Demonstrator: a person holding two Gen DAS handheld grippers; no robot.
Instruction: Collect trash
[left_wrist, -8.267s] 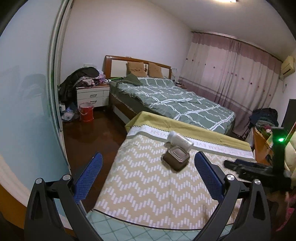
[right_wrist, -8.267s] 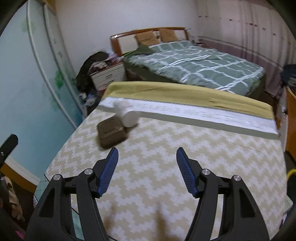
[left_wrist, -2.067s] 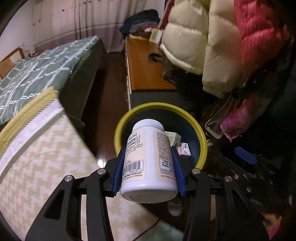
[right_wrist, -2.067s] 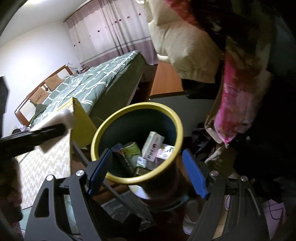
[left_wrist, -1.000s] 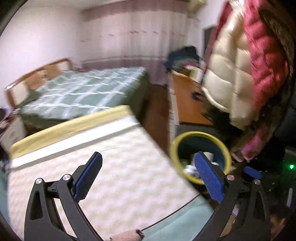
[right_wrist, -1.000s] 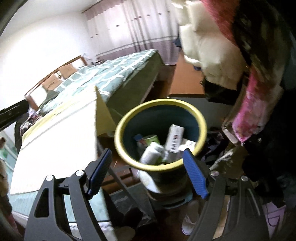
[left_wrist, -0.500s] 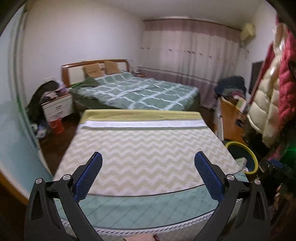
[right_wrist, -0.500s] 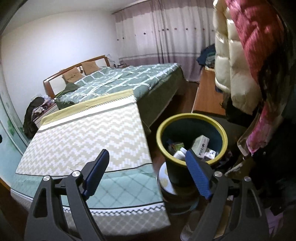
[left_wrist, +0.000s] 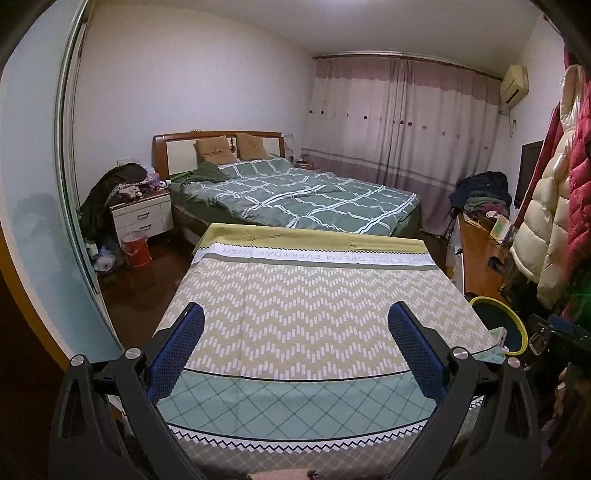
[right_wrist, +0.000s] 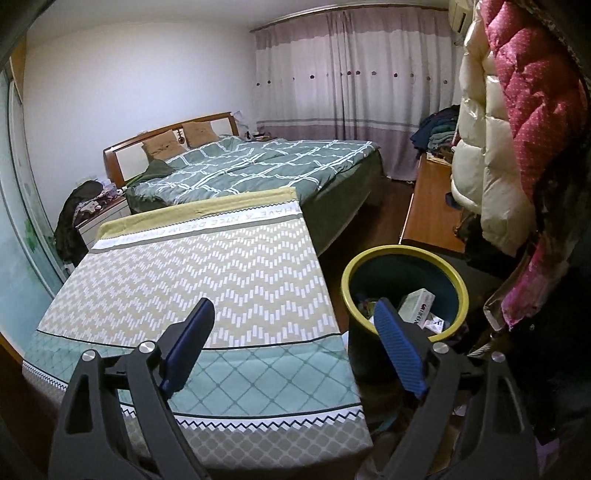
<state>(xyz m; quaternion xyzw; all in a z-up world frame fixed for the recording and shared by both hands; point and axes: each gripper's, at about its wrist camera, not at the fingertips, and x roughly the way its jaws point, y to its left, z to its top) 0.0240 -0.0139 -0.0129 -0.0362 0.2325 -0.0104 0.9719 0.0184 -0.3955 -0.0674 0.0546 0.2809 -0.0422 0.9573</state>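
A dark bin with a yellow rim (right_wrist: 345, 286) stands on the floor by the right edge of the cloth-covered table (right_wrist: 207, 273). Inside it lie small boxes (right_wrist: 417, 308) and other trash. My right gripper (right_wrist: 295, 314) hovers over the table's near right corner, beside the bin. Its jaws are opening, with nothing between them. In the left wrist view, my left gripper (left_wrist: 295, 321) stands open and holds nothing, facing the zigzag tablecloth (left_wrist: 306, 295). There the bin (left_wrist: 495, 300) shows at the far right.
A bed with a green checked cover (left_wrist: 295, 195) lies behind the table. A white nightstand (left_wrist: 142, 216) and a red bucket (left_wrist: 136, 248) are at the back left. Padded jackets (right_wrist: 517, 129) hang at the right above a wooden cabinet (right_wrist: 428, 218).
The left gripper held a white bottle over the bin two seconds ago; its jaws are now open without it. Both views have swung from the bin toward the table and pulled back.
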